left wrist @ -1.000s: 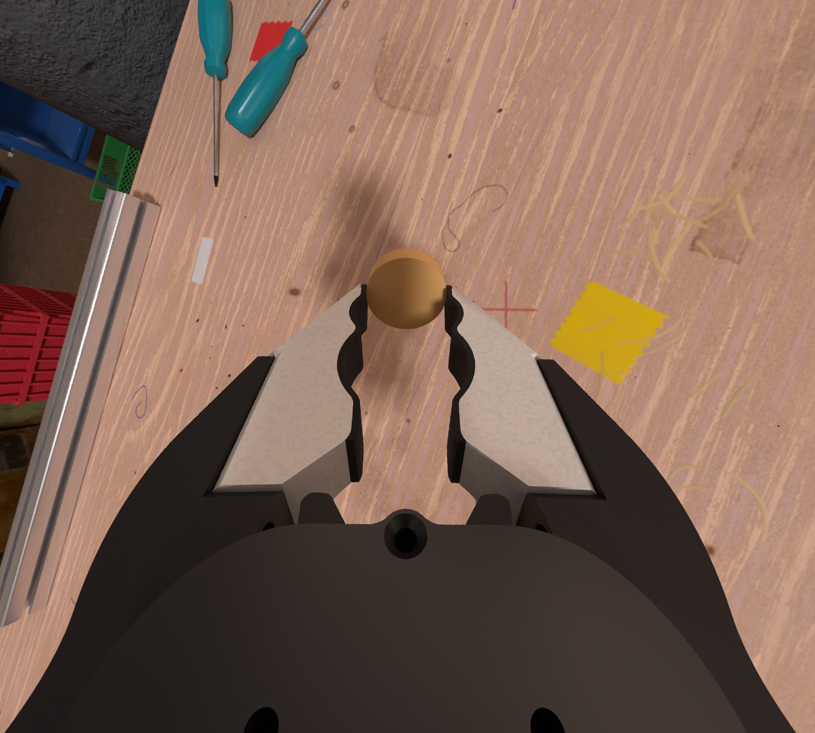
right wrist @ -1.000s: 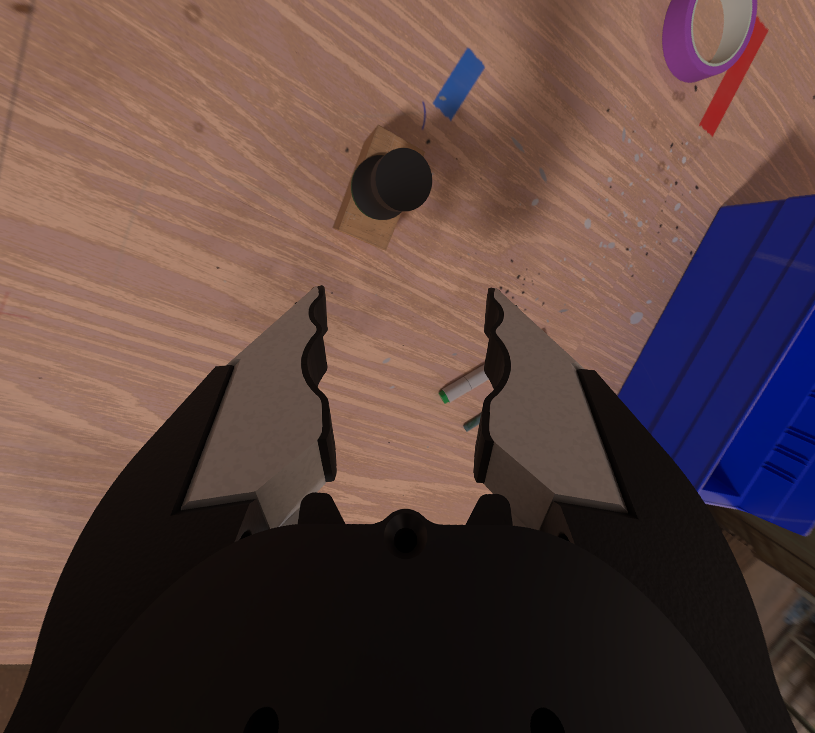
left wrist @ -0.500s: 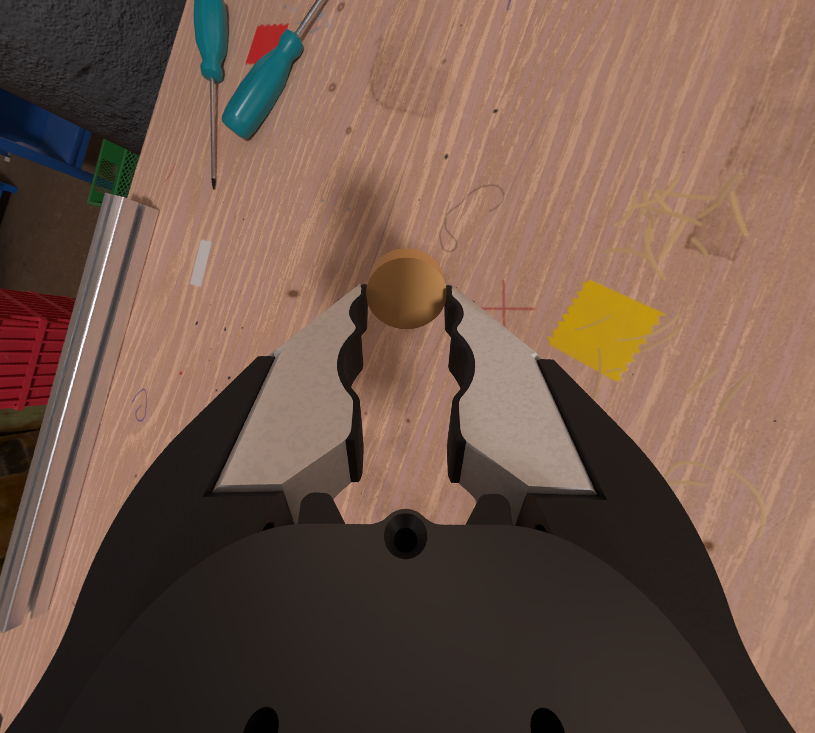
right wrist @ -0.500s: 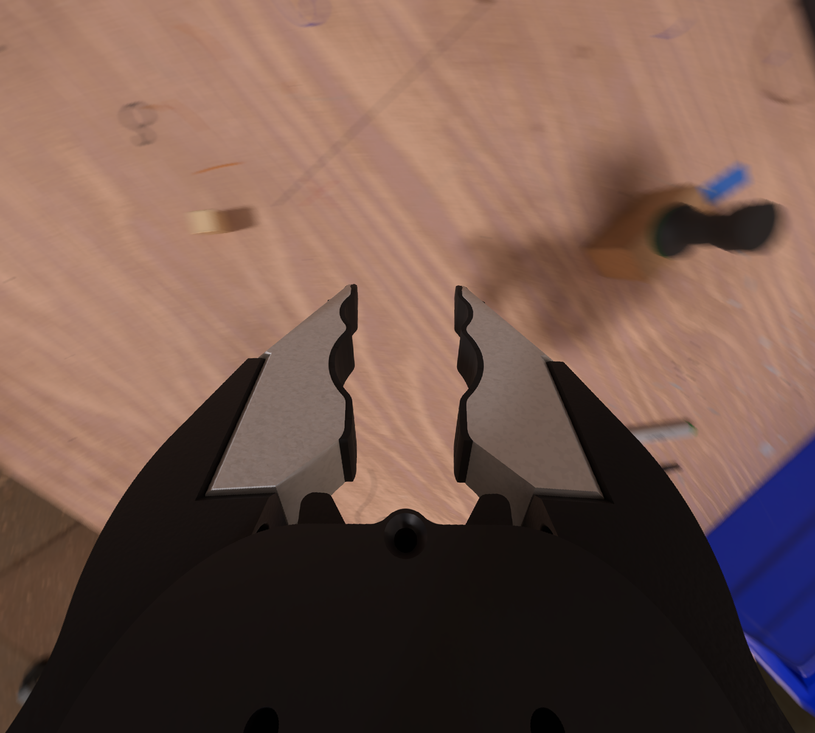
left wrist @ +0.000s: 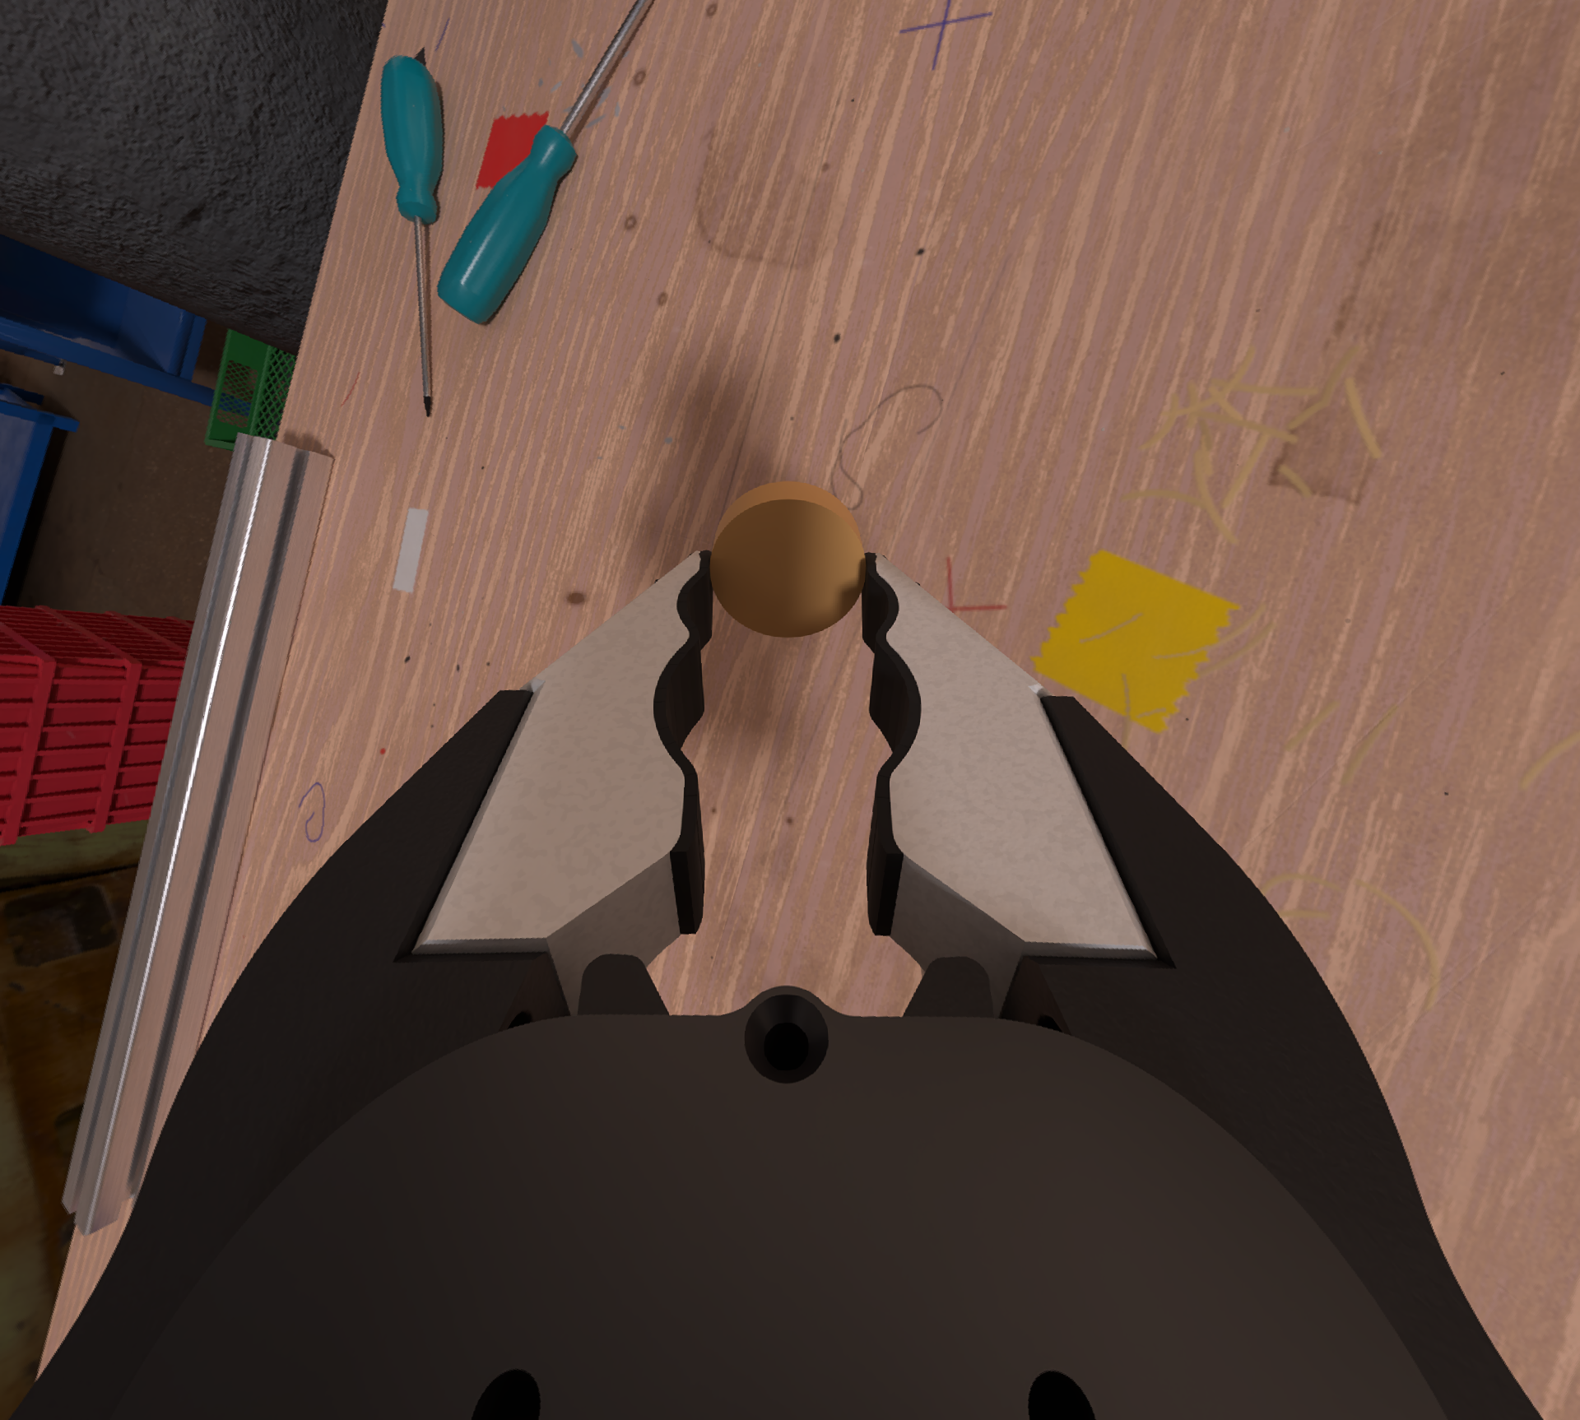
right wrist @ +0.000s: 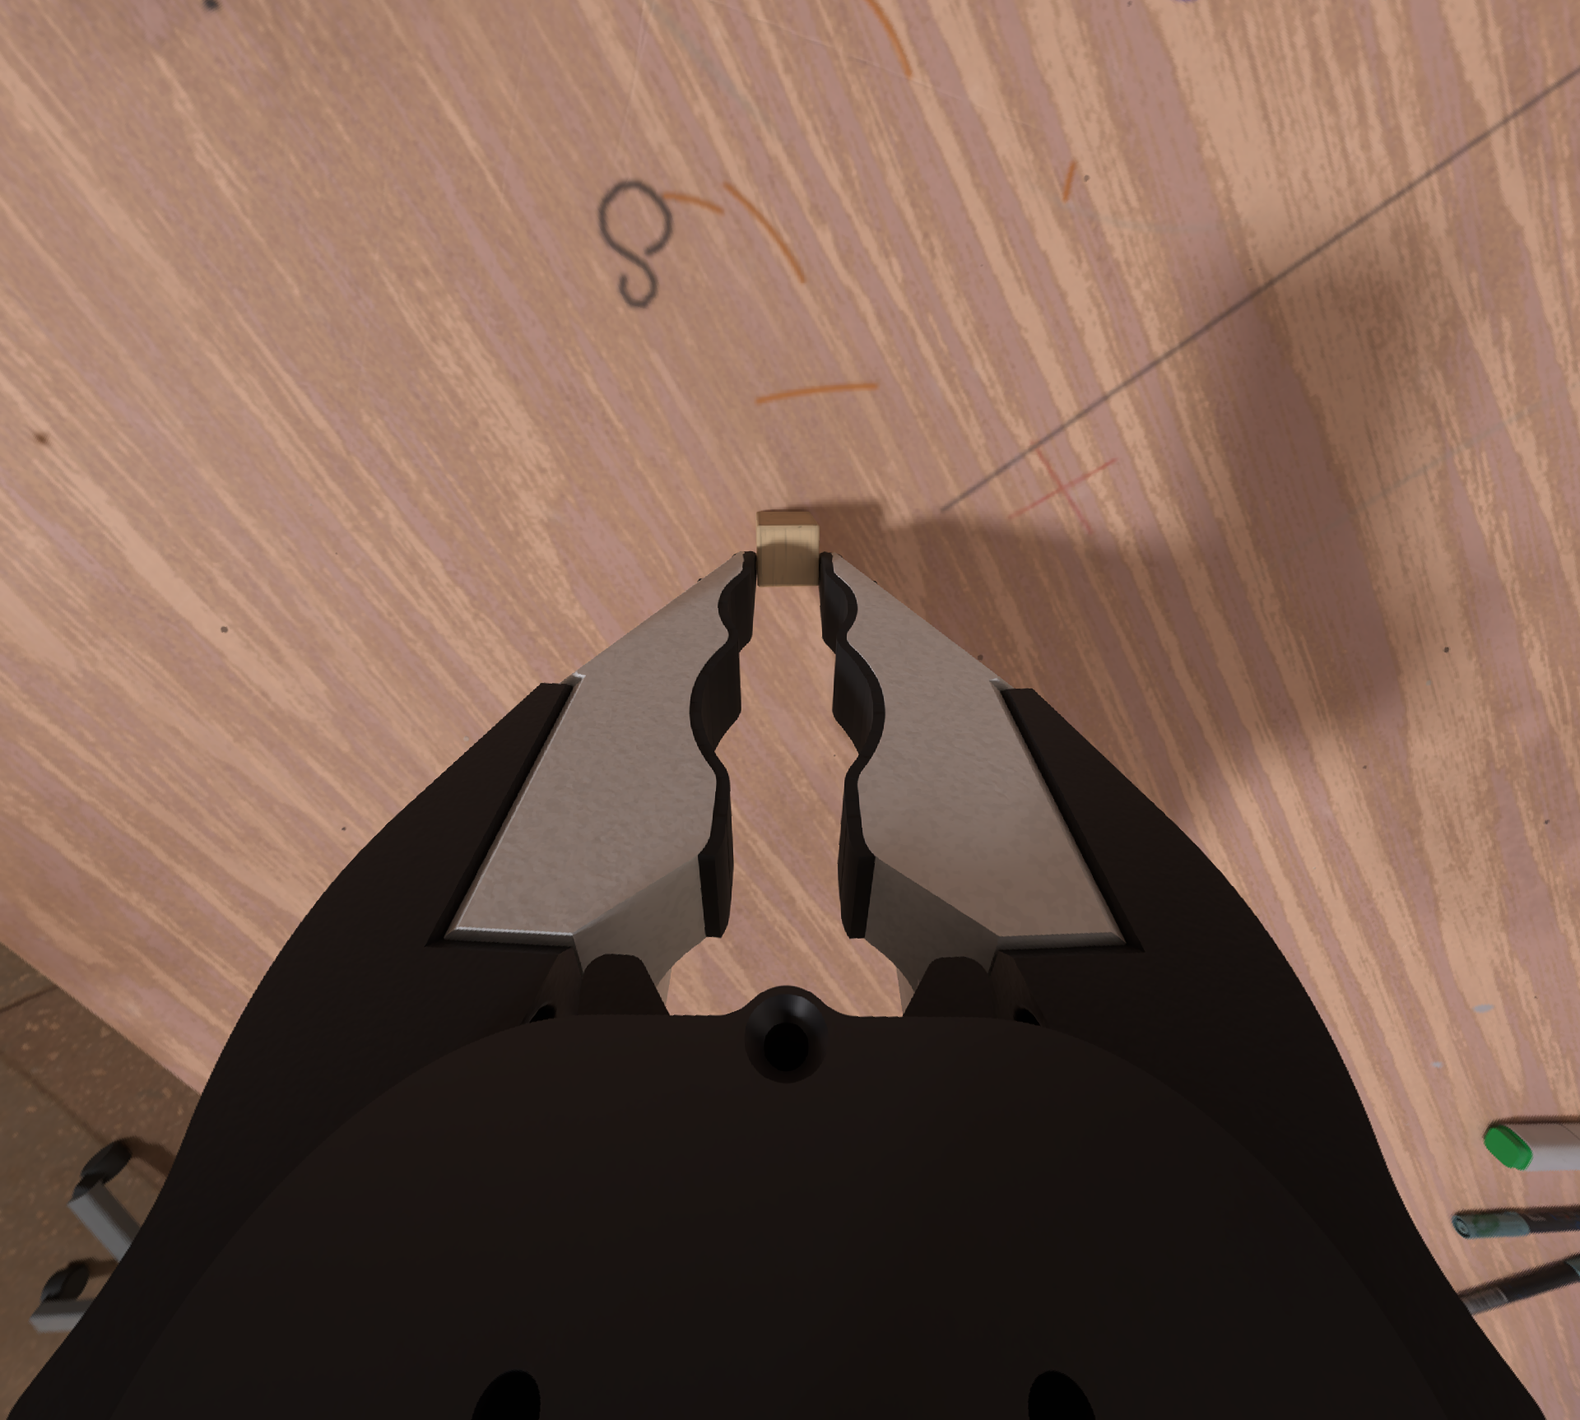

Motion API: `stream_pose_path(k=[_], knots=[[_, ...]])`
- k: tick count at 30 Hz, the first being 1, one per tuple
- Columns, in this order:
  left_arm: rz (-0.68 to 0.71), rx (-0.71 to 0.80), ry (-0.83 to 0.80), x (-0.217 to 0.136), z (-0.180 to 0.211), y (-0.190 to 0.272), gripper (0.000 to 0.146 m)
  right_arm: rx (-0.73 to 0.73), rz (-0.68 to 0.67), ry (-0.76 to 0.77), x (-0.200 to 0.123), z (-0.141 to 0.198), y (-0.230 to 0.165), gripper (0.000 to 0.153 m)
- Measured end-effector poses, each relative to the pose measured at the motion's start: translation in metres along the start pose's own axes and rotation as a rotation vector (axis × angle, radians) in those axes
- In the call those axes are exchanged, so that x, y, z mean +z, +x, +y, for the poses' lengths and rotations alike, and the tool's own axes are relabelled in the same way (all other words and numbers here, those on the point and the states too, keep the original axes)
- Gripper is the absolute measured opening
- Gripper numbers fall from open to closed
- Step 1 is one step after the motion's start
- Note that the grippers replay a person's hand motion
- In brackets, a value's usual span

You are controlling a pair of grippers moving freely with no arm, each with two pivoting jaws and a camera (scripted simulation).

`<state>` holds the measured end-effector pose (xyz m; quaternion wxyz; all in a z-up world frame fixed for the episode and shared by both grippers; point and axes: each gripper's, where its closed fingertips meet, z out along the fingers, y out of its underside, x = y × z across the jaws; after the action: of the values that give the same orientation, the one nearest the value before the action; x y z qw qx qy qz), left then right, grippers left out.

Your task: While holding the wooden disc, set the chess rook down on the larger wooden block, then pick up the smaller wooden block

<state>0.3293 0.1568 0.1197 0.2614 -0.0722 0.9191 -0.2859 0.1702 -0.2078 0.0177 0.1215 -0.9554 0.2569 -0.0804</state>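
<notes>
In the left wrist view my left gripper (left wrist: 787, 567) is shut on the round wooden disc (left wrist: 787, 563), held at the fingertips above the wooden table. In the right wrist view my right gripper (right wrist: 788, 567) has its fingertips closed on the small pale wooden block (right wrist: 788, 548), which is low over the table with its shadow just to the right. The chess rook and the larger wooden block are not in either view now.
Two teal screwdrivers (left wrist: 504, 225) and a red scrap (left wrist: 509, 148) lie at the far left, a yellow scrap (left wrist: 1128, 635) at the right, an aluminium rail (left wrist: 197, 781) along the table's left edge. Markers (right wrist: 1530, 1174) lie at the right view's lower right. The table edge (right wrist: 128, 994) runs lower left.
The right gripper swung away from the rook on the larger block, moved to the small block and closed on it. The left gripper keeps the disc and has barely shifted.
</notes>
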Motion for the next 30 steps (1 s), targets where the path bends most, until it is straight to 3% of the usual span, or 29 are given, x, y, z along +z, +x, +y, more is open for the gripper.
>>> stream_pose_path(k=[5, 11, 15, 22, 30], knots=[[0.01, 0.005, -0.009, 0.002, 0.004, 0.001, 0.035, 0.018, 0.014, 0.046, -0.012, 0.0, 0.008, 0.014], [0.024, -0.003, -0.017, 0.008, 0.008, 0.002, 0.035, 0.036, 0.151, 0.162, -0.072, -0.009, 0.051, 0.014], [0.033, 0.002, -0.03, 0.013, 0.011, 0.005, 0.035, 0.012, 0.236, 0.175, -0.093, -0.017, 0.08, 0.014], [0.041, 0.01, -0.043, 0.015, 0.015, 0.008, 0.035, -0.089, 0.212, 0.044, -0.052, -0.023, 0.102, 0.014], [0.051, 0.007, -0.048, 0.017, 0.018, 0.008, 0.035, 0.04, 0.188, 0.159, -0.044, -0.035, 0.129, 0.014]])
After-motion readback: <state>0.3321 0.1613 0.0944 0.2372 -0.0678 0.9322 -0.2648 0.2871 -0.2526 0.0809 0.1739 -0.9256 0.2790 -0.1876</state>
